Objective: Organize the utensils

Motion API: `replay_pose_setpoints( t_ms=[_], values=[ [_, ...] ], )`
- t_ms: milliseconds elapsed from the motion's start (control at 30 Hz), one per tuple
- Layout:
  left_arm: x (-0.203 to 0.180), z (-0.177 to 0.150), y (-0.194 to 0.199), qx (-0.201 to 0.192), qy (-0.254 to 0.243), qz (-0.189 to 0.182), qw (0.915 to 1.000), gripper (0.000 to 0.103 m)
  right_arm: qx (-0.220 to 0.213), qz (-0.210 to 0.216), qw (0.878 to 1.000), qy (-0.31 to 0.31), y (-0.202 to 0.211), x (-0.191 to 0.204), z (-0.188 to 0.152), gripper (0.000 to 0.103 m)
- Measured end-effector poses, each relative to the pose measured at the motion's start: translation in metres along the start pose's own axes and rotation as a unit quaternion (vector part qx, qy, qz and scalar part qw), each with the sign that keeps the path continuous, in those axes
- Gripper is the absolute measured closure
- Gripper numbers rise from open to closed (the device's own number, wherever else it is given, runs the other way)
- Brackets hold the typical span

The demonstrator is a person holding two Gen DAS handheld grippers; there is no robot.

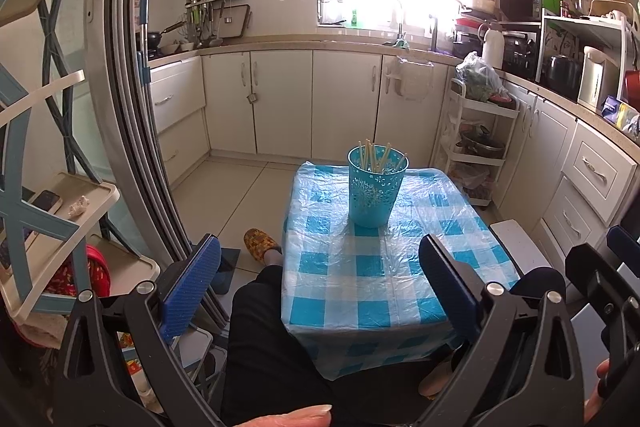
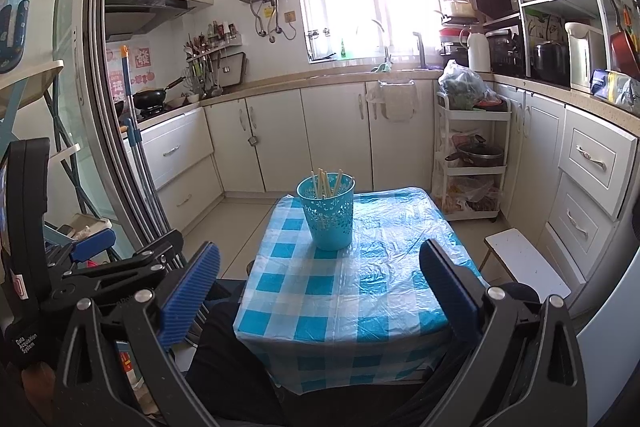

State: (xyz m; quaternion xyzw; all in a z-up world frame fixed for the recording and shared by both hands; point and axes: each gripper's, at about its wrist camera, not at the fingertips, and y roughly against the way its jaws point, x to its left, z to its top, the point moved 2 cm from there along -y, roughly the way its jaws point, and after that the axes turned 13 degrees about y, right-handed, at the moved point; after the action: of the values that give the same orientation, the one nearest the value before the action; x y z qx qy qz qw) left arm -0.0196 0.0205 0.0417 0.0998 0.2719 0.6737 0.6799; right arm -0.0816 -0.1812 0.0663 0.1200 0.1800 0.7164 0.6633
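Note:
A turquoise perforated holder (image 1: 374, 187) stands upright on a small table with a blue-and-white checked plastic cover (image 1: 360, 279). Several pale chopsticks (image 1: 374, 157) stand inside it. The holder (image 2: 327, 213), the chopsticks (image 2: 326, 183) and the table (image 2: 340, 303) also show in the right wrist view. My left gripper (image 1: 320, 279) is open and empty, held over the near table edge, well short of the holder. My right gripper (image 2: 320, 283) is open and empty, also short of the holder. The left gripper (image 2: 120, 259) shows at the left of the right wrist view.
The person's dark-trousered legs (image 1: 272, 339) sit against the near table edge, a slippered foot (image 1: 260, 245) to the left. A sliding door frame (image 1: 132, 107) stands at left. A white trolley (image 1: 476, 147) and a low white stool (image 2: 524, 263) stand at right. Cabinets (image 1: 280, 103) line the back.

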Motion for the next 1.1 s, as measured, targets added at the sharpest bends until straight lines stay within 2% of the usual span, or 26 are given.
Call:
replay_pose_setpoints(
  t_ms=[1100],
  values=[
    [0.0008,0.0057,0.0086,-0.014,-0.005,0.0,0.9999,0.008,-0.007,0.002,1.0,0.004,0.0057,-0.0032,0.0037,0.007]
  ],
)
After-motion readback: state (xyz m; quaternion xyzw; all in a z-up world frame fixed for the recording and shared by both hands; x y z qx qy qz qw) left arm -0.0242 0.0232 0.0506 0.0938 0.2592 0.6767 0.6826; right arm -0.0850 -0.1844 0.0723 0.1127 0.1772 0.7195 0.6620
